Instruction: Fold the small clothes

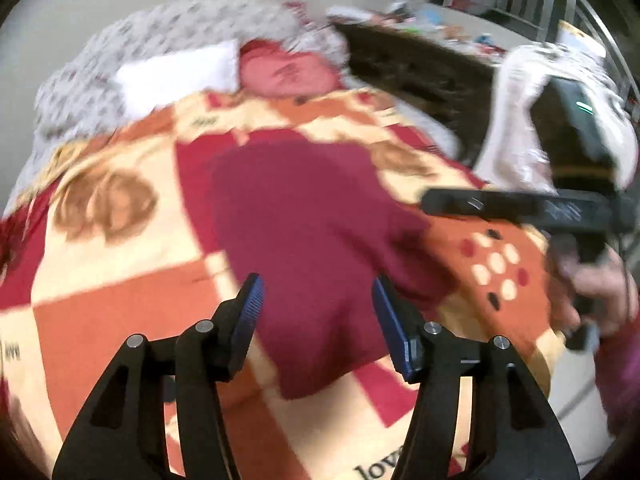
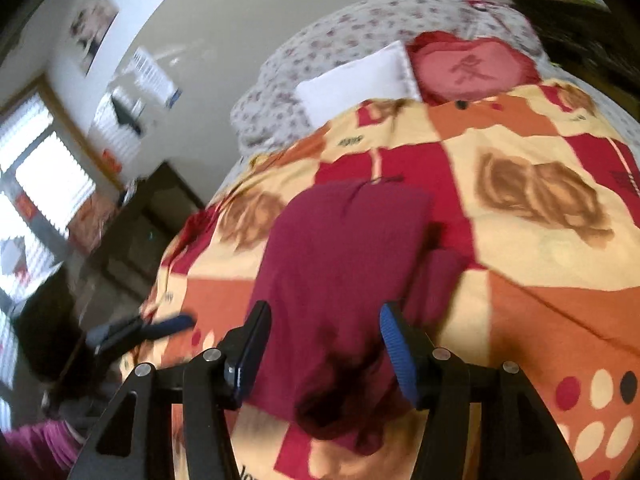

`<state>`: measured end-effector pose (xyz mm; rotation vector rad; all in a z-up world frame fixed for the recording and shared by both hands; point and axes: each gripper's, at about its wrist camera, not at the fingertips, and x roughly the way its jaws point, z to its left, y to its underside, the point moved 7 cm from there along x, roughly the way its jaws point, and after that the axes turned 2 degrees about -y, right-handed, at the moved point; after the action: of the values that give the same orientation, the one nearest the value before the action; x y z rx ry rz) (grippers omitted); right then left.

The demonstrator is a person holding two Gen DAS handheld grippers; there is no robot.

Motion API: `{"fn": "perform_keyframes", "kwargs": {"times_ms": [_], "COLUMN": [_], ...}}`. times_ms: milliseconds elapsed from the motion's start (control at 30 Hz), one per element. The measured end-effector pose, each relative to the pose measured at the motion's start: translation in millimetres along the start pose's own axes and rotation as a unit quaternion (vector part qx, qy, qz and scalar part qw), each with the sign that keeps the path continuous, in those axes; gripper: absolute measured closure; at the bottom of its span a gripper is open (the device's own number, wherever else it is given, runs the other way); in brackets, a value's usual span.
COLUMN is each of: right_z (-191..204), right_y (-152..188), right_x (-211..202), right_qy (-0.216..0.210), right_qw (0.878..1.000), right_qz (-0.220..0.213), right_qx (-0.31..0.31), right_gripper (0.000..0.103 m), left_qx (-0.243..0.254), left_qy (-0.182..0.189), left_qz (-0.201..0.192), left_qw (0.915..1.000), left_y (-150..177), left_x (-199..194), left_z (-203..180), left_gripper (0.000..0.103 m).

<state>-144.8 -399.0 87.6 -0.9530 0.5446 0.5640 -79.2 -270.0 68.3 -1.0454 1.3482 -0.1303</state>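
Both our grippers, left gripper (image 1: 318, 308) and right gripper (image 2: 326, 336), stand spread and empty over the maroon garment (image 1: 316, 216), which lies flat on the patterned blanket (image 1: 120, 288), its long axis running away from us; neither seems clearly nearer

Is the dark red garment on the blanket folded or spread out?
Folded: the dark red garment lies as a compact block, one sleeve tucked beside it.
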Motion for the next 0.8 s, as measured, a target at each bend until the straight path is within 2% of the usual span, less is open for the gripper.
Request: {"fn": "perform_keyframes", "kwargs": {"times_ms": [100,167,233,333,500,667,800], "right_z": [1,-11,-32,-57,-45,-16,8], "right_y": [19,30,40,54,56,39,28], "right_x": [10,18,23,26,2,-26,-6], "right_qy": [0.033,0.064,0.107,0.072,0.072,0.051,0.035], "right_qw": [0.999,0.997,0.993,0.996,0.996,0.999,0.999], "right_qz": [0.016,0.032,0.034,0.041,0.047,-0.008,0.003], "right_qx": [-0.017,-0.019,-0.022,0.042,0.031,0.016,0.000], "right_gripper": [0.053,0.072,0.079,0.080,0.080,0.080,0.080], "left_qx": [-0.013,-0.011,-0.016,-0.008,-0.023,-0.032,-0.048], "left_qy": [0.000,0.003,0.000,-0.011,0.000,-0.014,-0.022], "left_qz": [0.017,0.032,0.055,0.061,0.071,0.043,0.021], "left_qw": [0.9998,0.9994,0.9984,0.9980,0.9972,0.9985,0.9984], "left_y": [15,27,42,58,62,47,29], "left_x": [16,29,46,56,50,32,26], "left_z": [6,4,1,0,6,11,9], "left_gripper": [0.047,0.047,0.047,0.047,0.047,0.047,0.047]}}
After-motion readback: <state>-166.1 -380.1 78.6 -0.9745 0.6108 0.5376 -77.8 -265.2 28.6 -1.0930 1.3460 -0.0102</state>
